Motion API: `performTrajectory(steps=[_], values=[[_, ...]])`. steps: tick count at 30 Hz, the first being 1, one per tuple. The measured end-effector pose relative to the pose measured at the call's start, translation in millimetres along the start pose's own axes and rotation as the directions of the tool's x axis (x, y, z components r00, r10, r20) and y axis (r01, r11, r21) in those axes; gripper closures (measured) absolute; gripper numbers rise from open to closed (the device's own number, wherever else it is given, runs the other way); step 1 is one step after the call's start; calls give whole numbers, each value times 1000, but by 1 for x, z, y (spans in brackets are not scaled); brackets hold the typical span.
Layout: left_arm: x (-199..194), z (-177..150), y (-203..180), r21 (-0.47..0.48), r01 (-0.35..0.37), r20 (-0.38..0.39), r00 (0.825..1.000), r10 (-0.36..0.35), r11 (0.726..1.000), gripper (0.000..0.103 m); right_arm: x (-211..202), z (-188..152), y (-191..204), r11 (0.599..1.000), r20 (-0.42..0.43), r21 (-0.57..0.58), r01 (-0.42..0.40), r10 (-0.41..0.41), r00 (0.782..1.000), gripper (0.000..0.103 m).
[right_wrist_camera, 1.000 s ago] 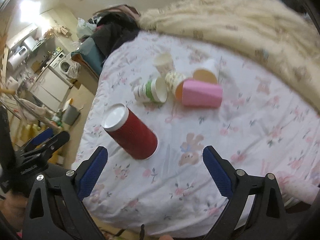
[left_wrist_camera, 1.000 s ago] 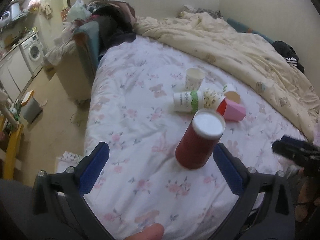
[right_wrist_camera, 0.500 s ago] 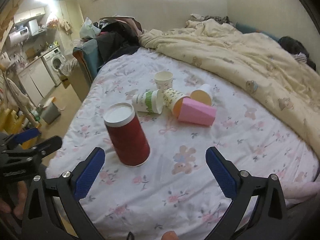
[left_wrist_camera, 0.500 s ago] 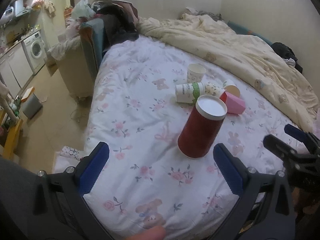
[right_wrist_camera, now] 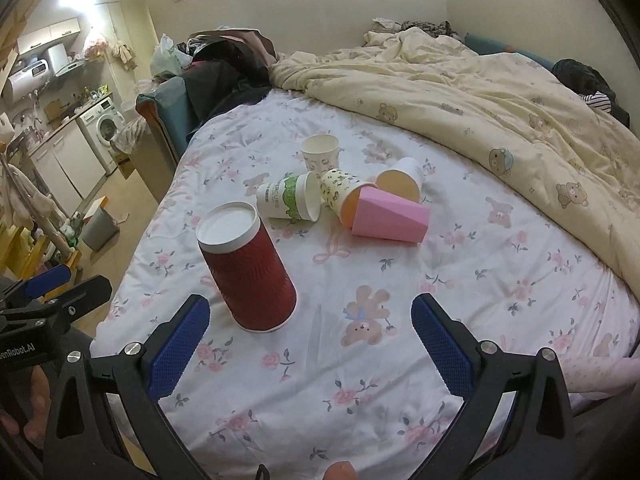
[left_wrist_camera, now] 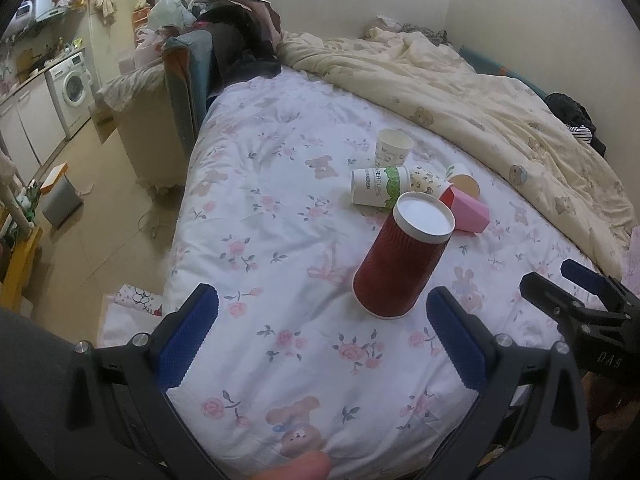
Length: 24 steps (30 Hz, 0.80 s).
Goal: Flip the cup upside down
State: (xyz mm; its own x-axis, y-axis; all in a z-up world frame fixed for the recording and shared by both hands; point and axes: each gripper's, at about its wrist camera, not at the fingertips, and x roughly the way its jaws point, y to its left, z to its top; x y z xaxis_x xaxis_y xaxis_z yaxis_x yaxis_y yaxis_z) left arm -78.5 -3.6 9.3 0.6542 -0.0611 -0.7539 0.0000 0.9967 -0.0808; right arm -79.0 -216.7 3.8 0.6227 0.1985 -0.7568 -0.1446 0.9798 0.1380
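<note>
Both tongs hang spread and empty over the floral bedsheet (right_wrist_camera: pixel 500 280). The red ribbed paper cup (left_wrist_camera: pixel 402 258) stands mouth-down, white base up, just ahead of the left gripper (left_wrist_camera: pixel 322 338), and ahead-left of the right gripper (right_wrist_camera: pixel 310 344). Beyond lie tipped paper cups (right_wrist_camera: pixel 290 202).

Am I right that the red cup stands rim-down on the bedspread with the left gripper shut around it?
Not quite. The red cup does stand rim-down on the bedspread, but the left gripper is open and apart from it, as the left wrist view shows.
</note>
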Motion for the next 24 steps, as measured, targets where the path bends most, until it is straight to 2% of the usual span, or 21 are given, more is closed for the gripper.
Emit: performTrajectory(steps=[24], values=[[5, -2, 3, -1, 8, -24, 1000, -8, 1000, 0, 2, -2, 1, 1000, -13, -2, -6, 6, 1000, 0]])
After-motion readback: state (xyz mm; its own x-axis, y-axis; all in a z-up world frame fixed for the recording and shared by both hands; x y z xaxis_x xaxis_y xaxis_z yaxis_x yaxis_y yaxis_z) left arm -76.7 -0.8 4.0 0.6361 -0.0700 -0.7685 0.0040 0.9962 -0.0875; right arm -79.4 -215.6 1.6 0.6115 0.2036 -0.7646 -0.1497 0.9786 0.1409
